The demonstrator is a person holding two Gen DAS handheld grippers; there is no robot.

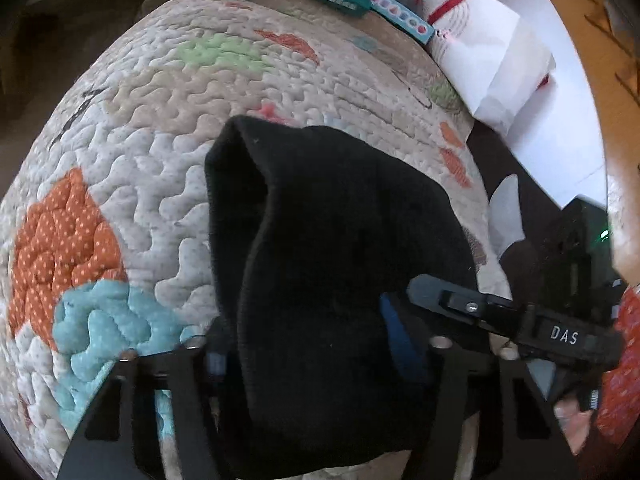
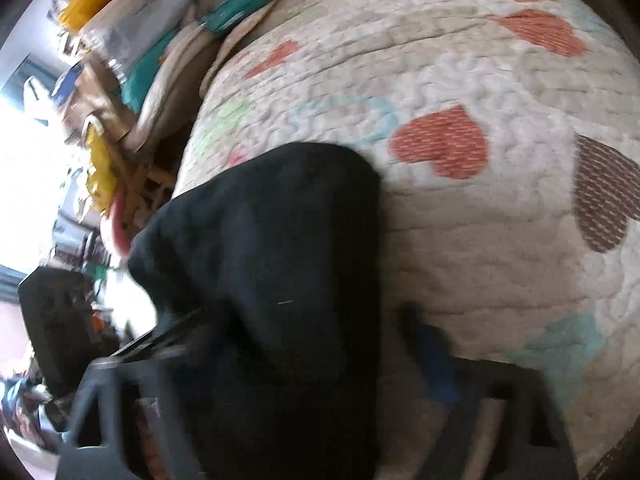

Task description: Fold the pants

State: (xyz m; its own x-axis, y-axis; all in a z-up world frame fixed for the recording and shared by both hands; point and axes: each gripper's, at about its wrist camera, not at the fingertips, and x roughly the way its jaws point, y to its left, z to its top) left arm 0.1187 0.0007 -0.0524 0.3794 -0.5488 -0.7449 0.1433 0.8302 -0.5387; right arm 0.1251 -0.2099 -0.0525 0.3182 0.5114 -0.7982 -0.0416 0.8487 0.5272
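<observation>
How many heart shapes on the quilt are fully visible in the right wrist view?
2. A red striped heart lies right of the black pants, which the right hand-held gripper grips; a brown striped heart lies near the right edge. The pants may hide others.

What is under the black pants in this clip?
The black pants hang over a quilted bedspread with orange, teal and green patches, which shows all around them. The quilt directly beneath is covered. The fabric also hides the tips of the left tongs and right tongs.
</observation>
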